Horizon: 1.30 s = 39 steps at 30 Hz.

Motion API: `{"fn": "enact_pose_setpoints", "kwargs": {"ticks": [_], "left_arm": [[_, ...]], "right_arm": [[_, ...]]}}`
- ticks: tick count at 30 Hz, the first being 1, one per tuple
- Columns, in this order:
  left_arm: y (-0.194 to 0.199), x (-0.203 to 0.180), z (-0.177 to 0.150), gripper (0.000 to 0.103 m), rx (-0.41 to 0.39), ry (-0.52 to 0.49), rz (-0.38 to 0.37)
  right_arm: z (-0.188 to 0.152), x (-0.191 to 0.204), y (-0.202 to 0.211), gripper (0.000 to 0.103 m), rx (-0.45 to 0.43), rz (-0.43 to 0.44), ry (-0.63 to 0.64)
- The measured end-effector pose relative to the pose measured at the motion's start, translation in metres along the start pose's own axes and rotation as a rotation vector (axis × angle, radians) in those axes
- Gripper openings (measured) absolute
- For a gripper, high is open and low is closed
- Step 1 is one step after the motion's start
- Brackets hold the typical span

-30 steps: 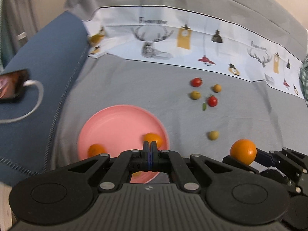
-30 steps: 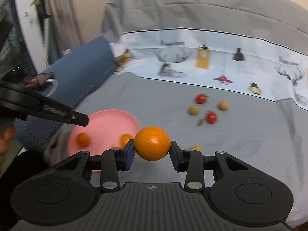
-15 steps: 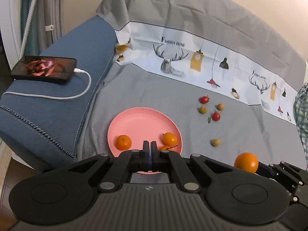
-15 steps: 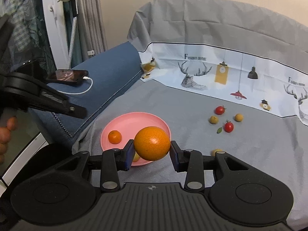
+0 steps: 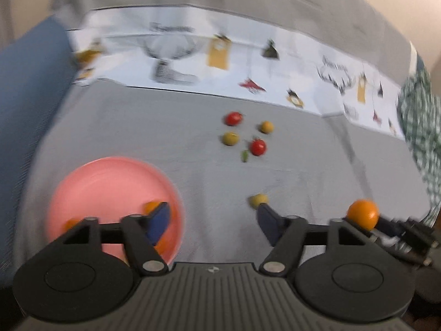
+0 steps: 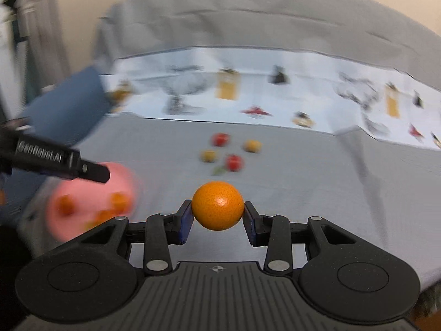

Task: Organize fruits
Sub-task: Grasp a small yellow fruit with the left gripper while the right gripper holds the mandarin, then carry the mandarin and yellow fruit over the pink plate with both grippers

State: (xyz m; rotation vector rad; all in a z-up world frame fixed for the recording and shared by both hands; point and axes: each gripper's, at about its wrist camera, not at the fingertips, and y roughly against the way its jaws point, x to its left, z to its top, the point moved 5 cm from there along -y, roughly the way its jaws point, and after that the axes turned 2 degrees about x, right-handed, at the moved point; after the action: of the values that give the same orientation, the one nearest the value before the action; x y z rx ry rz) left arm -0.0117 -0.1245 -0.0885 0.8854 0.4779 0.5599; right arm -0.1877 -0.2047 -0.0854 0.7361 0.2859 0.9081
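1. Left gripper (image 5: 210, 218) has sprung wide apart since a moment ago, nothing between its blue pads.
2. Right gripper (image 6: 217, 216) clamps the dimpled round orange (image 6: 217, 205) above grey cloth (image 6: 317, 182).
3. Pink plate (image 5: 110, 182) left holds small oranges; cherry tomatoes (image 5: 257, 146) beyond.

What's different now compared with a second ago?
The left gripper, shut before, has opened wide and is empty. Both cameras have swung, blurring the views. The right gripper still clamps the orange. The pink plate and the small loose fruits lie as before.
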Motion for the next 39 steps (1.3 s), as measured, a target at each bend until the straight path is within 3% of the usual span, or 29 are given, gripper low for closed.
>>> {"fn": "enact_pose_setpoints", "kwargs": {"ticks": [4, 8, 11, 12, 14, 19, 24, 32, 39], "left_arm": [[-0.091, -0.038, 0.008, 0.077, 0.119, -0.081, 0.007], [-0.152, -0.057, 0.006, 0.075, 0.198, -0.135, 0.032], [-0.172, -0.063, 0.002, 0.053, 0.216, -0.181, 0.047], [-0.171, -0.066, 0.002, 0.026, 0.19, -0.213, 0.059], [-0.169, -0.068, 0.002, 0.027, 0.193, -0.241, 0.062], [-0.134, -0.052, 0.01, 0.027, 0.144, -0.18, 0.071], [-0.067, -0.016, 0.005, 0.027, 0.079, -0.112, 0.114], [0.054, 0.041, -0.038, 0.027, -0.024, -0.025, 0.202], [0.12, 0.075, -0.081, 0.027, -0.07, 0.061, 0.249]], "right_arm": [[0.001, -0.055, -0.043, 0.04, 0.034, -0.072, -0.094], [-0.001, -0.087, -0.073, 0.04, 0.067, -0.087, -0.151], [-0.002, -0.095, -0.083, 0.04, 0.079, -0.08, -0.154], [-0.002, -0.096, -0.086, 0.04, 0.084, -0.077, -0.155], [-0.002, -0.095, -0.09, 0.04, 0.092, -0.07, -0.156], [0.003, -0.078, -0.084, 0.04, 0.089, -0.053, -0.128], [0.011, -0.042, -0.053, 0.04, 0.067, -0.002, -0.078], [0.015, 0.049, 0.008, 0.04, 0.036, 0.152, 0.025], [0.01, 0.121, 0.059, 0.04, -0.013, 0.269, 0.141]]}}
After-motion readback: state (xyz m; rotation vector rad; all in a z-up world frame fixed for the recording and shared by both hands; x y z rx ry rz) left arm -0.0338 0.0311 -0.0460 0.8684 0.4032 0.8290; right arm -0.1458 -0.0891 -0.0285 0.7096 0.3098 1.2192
